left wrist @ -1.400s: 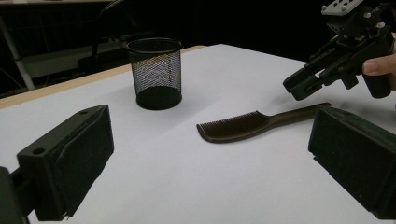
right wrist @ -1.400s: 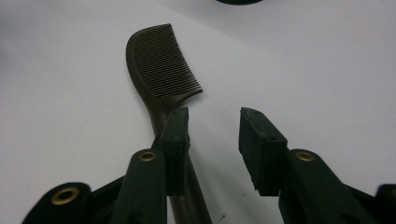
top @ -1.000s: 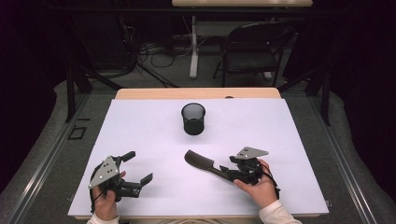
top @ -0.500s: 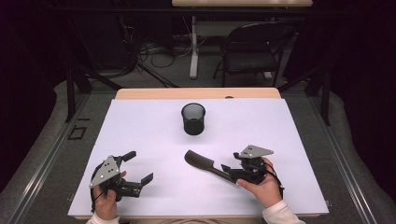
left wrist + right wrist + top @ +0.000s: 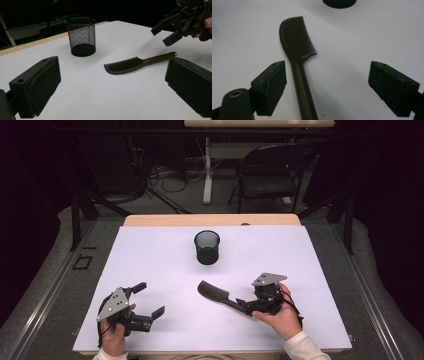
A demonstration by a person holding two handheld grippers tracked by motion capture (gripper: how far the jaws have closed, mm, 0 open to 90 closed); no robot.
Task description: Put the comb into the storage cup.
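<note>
A dark brown comb (image 5: 215, 295) lies flat on the white table sheet (image 5: 150, 255), teeth end to the left. Its handle (image 5: 303, 92) runs between the jaws of my right gripper (image 5: 327, 90), nearer the left pad (image 5: 270, 90). Those jaws have just been opening and neither pad touches the handle. In the high view the right gripper (image 5: 243, 306) sits at the comb's right end. My left gripper (image 5: 150, 299) rests at the front left, open with nothing in it. From the left gripper (image 5: 112, 85), the comb (image 5: 130, 64) and the right gripper (image 5: 172, 30) show ahead.
A black mesh cup (image 5: 206, 246) stands upright behind the comb, near the table's middle; it shows as well in the left gripper view (image 5: 81, 36). Beyond the wooden far edge (image 5: 210, 220) are a chair (image 5: 272, 175) and a desk leg.
The right gripper's jaws stand wider apart around the comb's handle than before. The comb lies in the same spot. The left gripper has not moved.
</note>
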